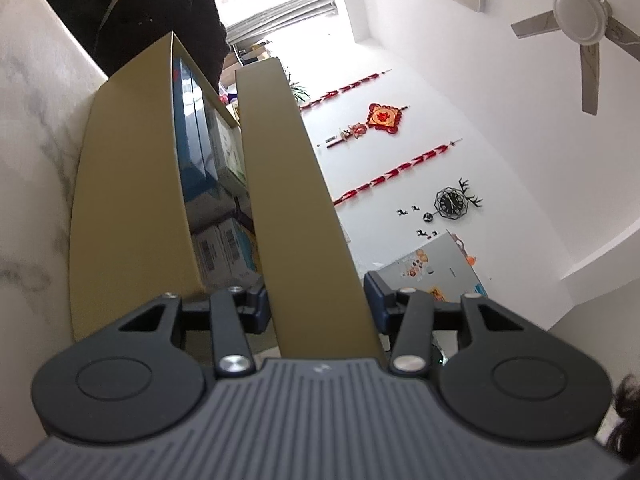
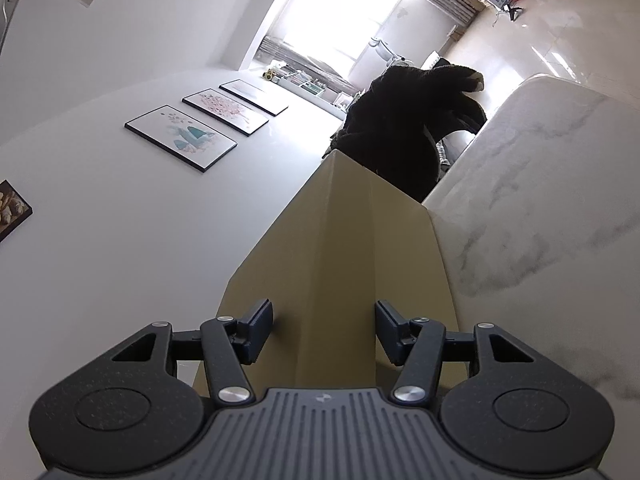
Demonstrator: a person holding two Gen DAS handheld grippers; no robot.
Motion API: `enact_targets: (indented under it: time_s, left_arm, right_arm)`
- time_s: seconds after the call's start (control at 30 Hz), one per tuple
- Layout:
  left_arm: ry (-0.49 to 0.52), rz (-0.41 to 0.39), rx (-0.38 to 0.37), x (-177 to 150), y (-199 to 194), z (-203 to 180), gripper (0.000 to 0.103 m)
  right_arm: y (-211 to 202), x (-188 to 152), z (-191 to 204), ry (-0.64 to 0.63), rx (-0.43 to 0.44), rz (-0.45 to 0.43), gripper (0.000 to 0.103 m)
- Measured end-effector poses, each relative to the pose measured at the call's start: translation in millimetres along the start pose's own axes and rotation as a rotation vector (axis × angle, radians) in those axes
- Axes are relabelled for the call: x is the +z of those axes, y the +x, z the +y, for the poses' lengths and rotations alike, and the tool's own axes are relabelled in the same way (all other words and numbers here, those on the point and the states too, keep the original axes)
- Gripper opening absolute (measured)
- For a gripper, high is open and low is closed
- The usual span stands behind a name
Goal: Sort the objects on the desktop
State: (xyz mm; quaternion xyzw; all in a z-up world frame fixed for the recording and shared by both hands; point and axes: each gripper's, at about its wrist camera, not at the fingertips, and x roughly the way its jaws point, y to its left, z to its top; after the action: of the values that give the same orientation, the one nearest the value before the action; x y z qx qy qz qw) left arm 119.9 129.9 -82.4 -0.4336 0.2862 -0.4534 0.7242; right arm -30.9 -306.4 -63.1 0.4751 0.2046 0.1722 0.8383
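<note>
A tan cardboard box stands on the white marble table. Inside it are blue boxes and white barcoded cartons. My left gripper is shut on one upright box flap, which runs out between its fingers. In the right wrist view the same cardboard box fills the middle. My right gripper is shut on a folded cardboard edge, with a pad on each side of it. The box contents are hidden in this view.
A person in black clothing stands just beyond the box, and the same dark clothing shows in the right wrist view. The marble table runs alongside the box. Walls with pictures, a clock and a ceiling fan lie behind.
</note>
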Motion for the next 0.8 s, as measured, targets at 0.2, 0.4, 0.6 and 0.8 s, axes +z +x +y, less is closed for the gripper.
enact_targets:
  time_s: [0.2, 0.4, 0.6, 0.8]
  left_arm:
    - [-0.017, -0.026, 0.005, 13.6, 3.7, 0.9, 0.044]
    - [-0.033, -0.046, 0.027, 22.2, 10.2, -0.8, 0.044]
    - [-0.042, -0.061, 0.064, 31.0, 13.9, 3.6, 0.045]
    - [-0.035, -0.067, 0.1, 35.2, 16.0, 5.4, 0.046]
  right_arm:
    - [20.1, 15.2, 6.1, -0.004, 0.001, 0.018, 0.059]
    - [38.4, 30.7, 11.2, -0.003, -0.015, 0.027, 0.059]
    - [54.0, 41.3, 6.7, 0.016, -0.027, 0.036, 0.059]
    - [66.1, 42.9, -1.5, 0.038, -0.044, 0.048, 0.059]
